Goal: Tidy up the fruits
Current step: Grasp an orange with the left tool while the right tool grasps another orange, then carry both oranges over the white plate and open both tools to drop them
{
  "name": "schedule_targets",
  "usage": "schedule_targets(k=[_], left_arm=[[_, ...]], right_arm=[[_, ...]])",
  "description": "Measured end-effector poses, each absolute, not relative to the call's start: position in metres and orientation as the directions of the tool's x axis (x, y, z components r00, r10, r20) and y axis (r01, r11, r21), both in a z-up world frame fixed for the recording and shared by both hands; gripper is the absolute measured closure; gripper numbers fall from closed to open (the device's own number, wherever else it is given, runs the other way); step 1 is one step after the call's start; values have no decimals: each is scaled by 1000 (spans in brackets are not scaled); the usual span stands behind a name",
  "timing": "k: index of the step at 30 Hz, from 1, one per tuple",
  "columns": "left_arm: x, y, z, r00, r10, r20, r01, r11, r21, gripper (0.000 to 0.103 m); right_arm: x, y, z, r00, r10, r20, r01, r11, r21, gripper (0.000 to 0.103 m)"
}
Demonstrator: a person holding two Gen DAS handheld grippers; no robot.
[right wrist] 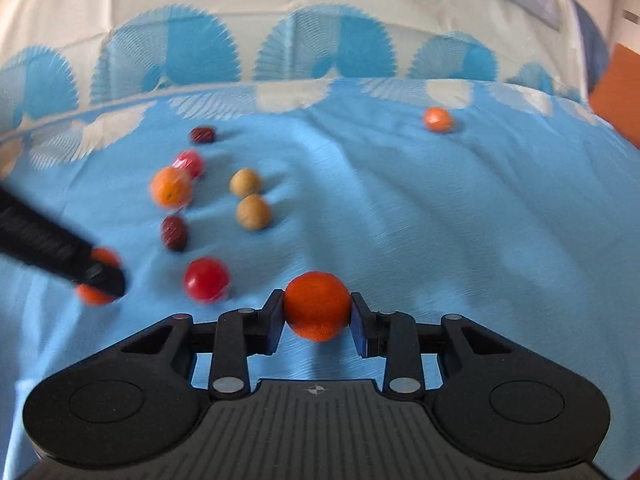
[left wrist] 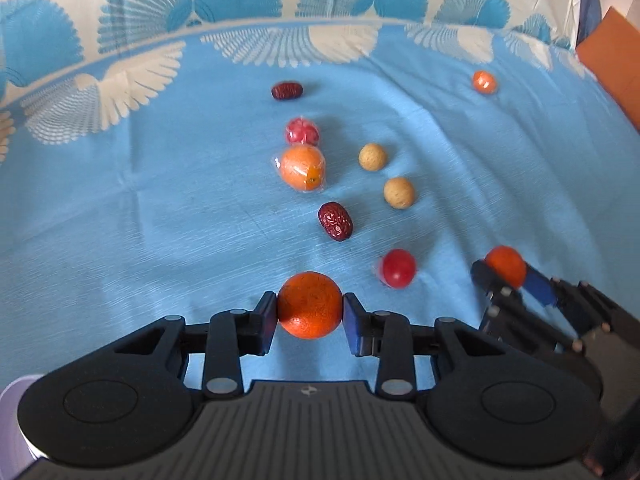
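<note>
Gripping an orange [left wrist: 310, 305] in left gripper [left wrist: 310, 312], another orange [right wrist: 317, 306] in right gripper [right wrist: 317, 312]

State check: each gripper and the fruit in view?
left gripper: shut on an orange
right gripper: shut on an orange
wrapped orange: lying loose on cloth
near red date: lying loose
two tan fruits: loose, apart
red tomato: loose

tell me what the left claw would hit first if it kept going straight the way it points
Carrying its orange, the left claw would probably meet the wrinkled red date first; depth is hard to judge.
</note>
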State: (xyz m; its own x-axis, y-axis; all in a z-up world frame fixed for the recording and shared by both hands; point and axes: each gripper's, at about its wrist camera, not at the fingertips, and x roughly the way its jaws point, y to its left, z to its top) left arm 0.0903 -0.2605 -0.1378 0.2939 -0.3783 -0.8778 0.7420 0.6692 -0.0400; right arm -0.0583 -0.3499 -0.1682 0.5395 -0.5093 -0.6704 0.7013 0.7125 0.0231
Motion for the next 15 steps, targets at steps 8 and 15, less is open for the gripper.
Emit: schedule_targets(k=[8, 15], left_arm=[[43, -153, -53, 392, -364, -845, 661, 750, -16, 64], [2, -48, -13, 467, -246, -849, 546, 836, 59, 64]], right_arm=[[-106, -328, -84, 641, -447, -624, 647, 752, 126, 68], [-131, -253, -25, 736, -294, -610, 501, 843, 198, 67]])
